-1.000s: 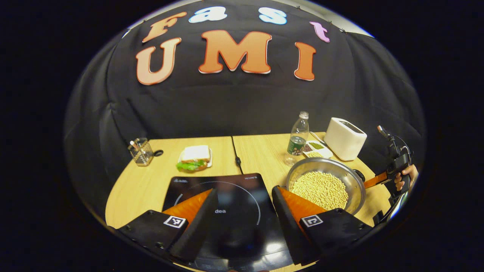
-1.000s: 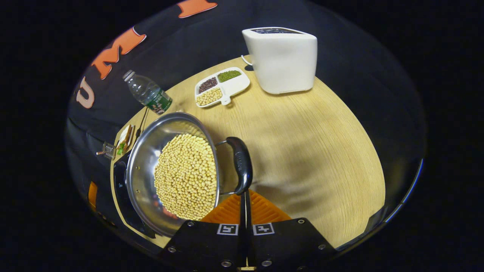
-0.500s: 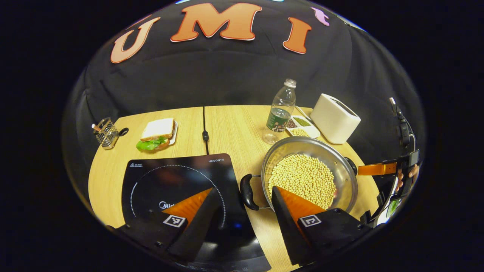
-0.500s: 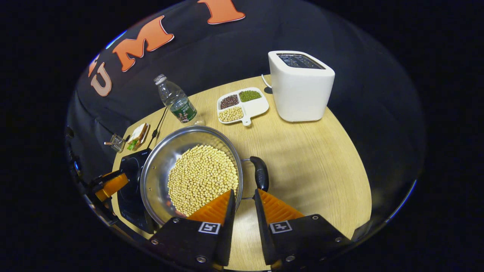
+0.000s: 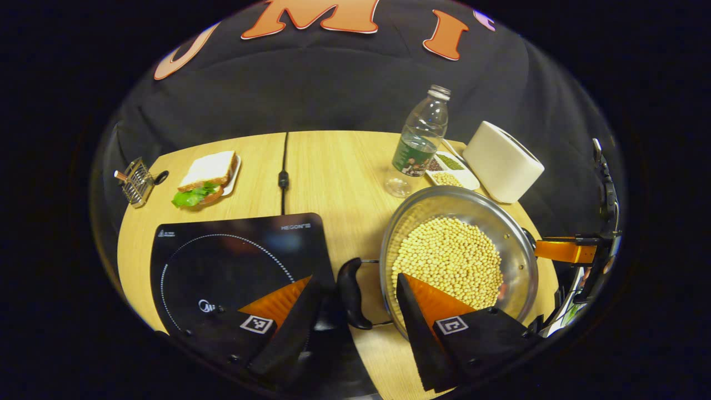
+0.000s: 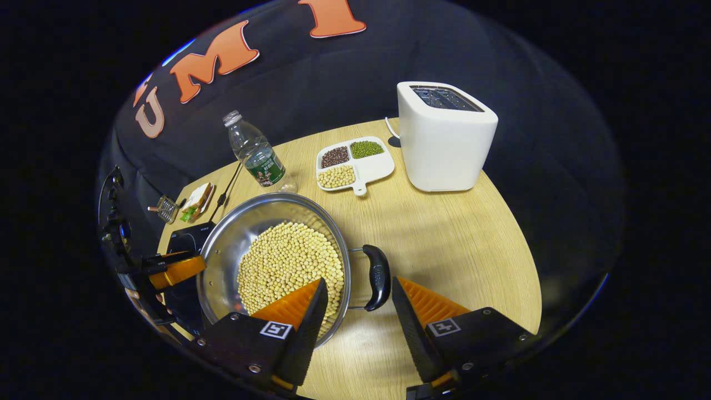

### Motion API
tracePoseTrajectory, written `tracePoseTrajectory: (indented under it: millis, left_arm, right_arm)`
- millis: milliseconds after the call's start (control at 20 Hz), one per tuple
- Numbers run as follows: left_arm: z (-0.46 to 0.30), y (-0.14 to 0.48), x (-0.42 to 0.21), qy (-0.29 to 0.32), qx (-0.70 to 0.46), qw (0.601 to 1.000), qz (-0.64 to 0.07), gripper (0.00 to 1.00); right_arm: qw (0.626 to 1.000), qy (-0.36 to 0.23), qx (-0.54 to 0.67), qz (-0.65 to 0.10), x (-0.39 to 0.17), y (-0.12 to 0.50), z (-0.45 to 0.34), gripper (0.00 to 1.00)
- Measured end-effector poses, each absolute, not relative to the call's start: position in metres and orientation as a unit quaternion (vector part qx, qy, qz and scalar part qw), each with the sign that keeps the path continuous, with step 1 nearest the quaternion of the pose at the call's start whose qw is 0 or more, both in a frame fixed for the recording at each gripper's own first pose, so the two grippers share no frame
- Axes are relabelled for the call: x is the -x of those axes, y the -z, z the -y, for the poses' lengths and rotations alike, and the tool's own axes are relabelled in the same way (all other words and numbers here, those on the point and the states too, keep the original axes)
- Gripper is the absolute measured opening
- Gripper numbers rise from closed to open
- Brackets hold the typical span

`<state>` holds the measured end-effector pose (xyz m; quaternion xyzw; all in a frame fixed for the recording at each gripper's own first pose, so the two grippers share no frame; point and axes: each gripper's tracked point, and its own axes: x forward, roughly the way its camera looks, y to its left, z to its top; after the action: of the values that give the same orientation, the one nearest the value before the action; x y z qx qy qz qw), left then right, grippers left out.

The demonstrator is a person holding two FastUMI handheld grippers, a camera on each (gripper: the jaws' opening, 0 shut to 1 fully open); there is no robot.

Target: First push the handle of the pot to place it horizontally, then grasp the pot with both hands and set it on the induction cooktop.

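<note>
Induction cooktop point(image 5: 222, 261): small white word at its far right corner, looks like "HEGON" plus a few marks, not fully sharp; tiny white logo and text at its far left corner, too small to read; partial white logo near the ring, cut off by the left claw point(image 5: 355, 328). Square black-and-white marker tags sit on both fingers of the left claw and of the right claw point(image 6: 358, 322), patterns only, no words. Pot handle point(image 6: 377, 276) has embossed lettering, illegible; bottle point(image 5: 419, 141) label green, print too small to read
</note>
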<state>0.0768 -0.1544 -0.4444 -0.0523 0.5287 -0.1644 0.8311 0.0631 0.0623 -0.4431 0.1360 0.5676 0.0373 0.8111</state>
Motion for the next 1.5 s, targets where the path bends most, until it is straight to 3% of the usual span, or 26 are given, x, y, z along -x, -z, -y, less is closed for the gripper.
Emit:
tracePoseTrajectory:
  millis: [600,800,850,900,950,1050,1200,1350,1500]
  left_arm:
    - [0.191,0.463,-0.078,0.176,0.015,0.844,-0.506,0.9]
    - [0.193,0.483,-0.088,0.148,0.005,0.849,-0.506,0.89]
    - [0.193,0.49,-0.09,0.145,-0.008,0.854,-0.5,0.89]
    - [0.192,0.493,-0.093,0.14,-0.02,0.857,-0.495,0.86]
    - [0.194,0.494,-0.097,0.134,-0.03,0.861,-0.49,0.89]
    - [0.195,0.498,-0.105,0.124,-0.041,0.866,-0.483,0.86]
    - [0.205,0.503,-0.114,0.132,-0.047,0.869,-0.475,0.91]
    - [0.214,0.503,-0.119,0.144,-0.051,0.87,-0.469,0.89]
    - [0.22,0.506,-0.129,0.154,-0.053,0.875,-0.456,0.9]
  right_arm:
    - [0.812,-0.012,-0.096,-0.576,-0.054,0.461,-0.045,0.87]
    - [0.805,0.0,-0.093,-0.586,-0.052,0.476,-0.039,0.87]
    - [0.807,0.004,-0.09,-0.583,-0.056,0.478,-0.036,0.79]
    - [0.812,0.007,-0.087,-0.578,-0.06,0.48,-0.035,0.87]
    - [0.816,0.01,-0.081,-0.572,-0.064,0.482,-0.033,0.87]
    - [0.82,0.01,-0.066,-0.568,-0.066,0.486,-0.034,0.86]
    - [0.817,0.008,-0.06,-0.573,-0.063,0.494,-0.04,0.82]
    - [0.816,0.023,-0.056,-0.574,-0.062,0.5,-0.034,0.8]
    - [0.814,0.032,-0.073,-0.575,-0.059,0.499,-0.026,0.72]
